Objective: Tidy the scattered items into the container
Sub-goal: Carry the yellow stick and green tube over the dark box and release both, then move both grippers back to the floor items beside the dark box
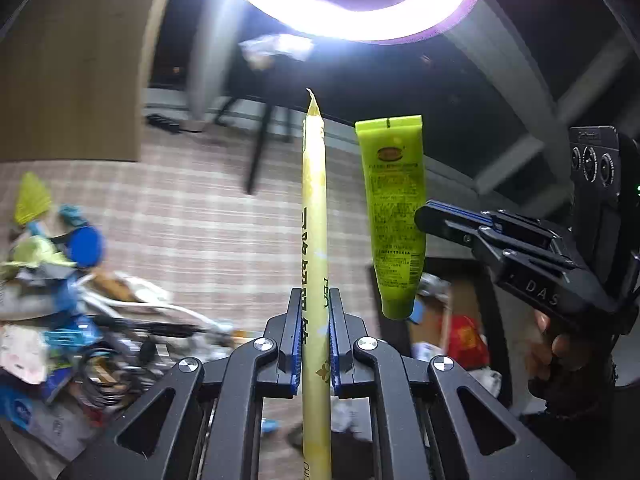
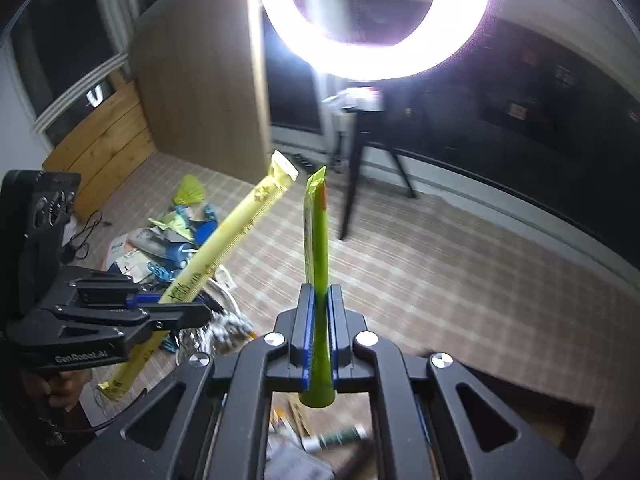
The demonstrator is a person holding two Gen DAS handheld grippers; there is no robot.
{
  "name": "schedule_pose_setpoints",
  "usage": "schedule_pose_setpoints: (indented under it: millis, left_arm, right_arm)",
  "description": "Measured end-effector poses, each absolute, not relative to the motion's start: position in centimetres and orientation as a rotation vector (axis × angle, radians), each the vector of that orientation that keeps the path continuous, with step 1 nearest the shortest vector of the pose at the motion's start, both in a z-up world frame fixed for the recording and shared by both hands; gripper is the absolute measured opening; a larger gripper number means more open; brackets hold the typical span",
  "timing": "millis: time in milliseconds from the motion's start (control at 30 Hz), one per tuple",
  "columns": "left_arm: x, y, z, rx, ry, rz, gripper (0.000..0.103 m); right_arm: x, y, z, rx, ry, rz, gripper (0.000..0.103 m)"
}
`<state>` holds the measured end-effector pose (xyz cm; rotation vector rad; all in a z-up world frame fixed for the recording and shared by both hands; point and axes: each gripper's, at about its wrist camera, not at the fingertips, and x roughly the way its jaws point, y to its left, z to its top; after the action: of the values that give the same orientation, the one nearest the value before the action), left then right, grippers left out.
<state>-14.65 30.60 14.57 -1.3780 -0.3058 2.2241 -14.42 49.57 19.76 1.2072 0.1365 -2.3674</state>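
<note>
Yellow stick sachet (image 1: pixel 315 240): a long, thin packet held upright in the left gripper (image 1: pixel 315 344), pinched near its lower third, with most of its length standing free above the fingers (image 1: pixel 295 344) and the sealed tip pointing up.
Green tube (image 2: pixel 317 264): held in the right gripper (image 2: pixel 319 340), crimped end up and cap end hanging just below the blue pads; the fingers (image 2: pixel 306 340) are closed flat on its body.
Position of both: lifted clear of the checked cloth (image 2: pixel 440 264) on the table, side by side and apart, neither touching the other.
Container (image 2: pixel 560 420): apparently the brown box low under the right gripper, with blurred packets already inside; its rim is only partly visible.
Remaining pile (image 1: pixel 60 300): a blurred heap of wrappers, blue items and cables off to the left on the cloth.
Step in hand: most likely carrying both items over to the box for release.
Doing it well: bring each item over the opening before letting go; tilt the long sachet so it lies down inside instead of standing against the wall and tipping out.
Release order: one gripper at a time would be safer, so they do not crowd each other over the opening.
Risk: the sachet's free top may swing, and its thin body could slip in the grip.
Ring light (image 1: pixel 348 0): bright glare overhead washes out detail.
</note>
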Motion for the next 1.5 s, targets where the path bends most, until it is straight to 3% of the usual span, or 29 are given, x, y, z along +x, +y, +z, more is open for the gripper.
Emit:
schedule_pose_setpoints:
  millis: [433,833,867,933,1000,1333,1500]
  left_arm:
    - [-9.4,44.9,15.0,-1.314,-0.133,1.978,0.010]
    - [-5.6,53.4,14.8,-1.287,-0.014,1.875,0.009]
    - [-5.5,53.9,14.7,-1.288,-0.008,1.869,0.012]
    - [-5.2,54.6,14.5,-1.289,0.017,1.873,0.028]
    - [-5.0,54.9,14.6,-1.275,0.044,1.887,0.032]
    - [-4.7,53.5,15.7,-1.222,0.128,1.983,0.032]
    - [-4.9,52.8,15.9,-1.207,0.142,2.019,0.032]
  right_arm:
    - [-6.0,65.3,20.9,1.348,-0.051,-2.643,0.006]
    - [-2.4,73.4,19.1,1.522,-0.130,-2.775,0.007]
    - [-2.4,73.6,19.0,1.533,-0.124,-2.782,0.007]
    - [-2.3,73.9,18.8,1.546,-0.124,-2.797,0.007]
    - [-2.3,74.0,18.9,1.531,-0.132,-2.815,0.011]
    - [-2.8,72.5,18.6,1.464,-0.165,-2.778,0.012]
    - [-2.7,71.3,18.8,1.430,-0.152,-2.763,0.023]
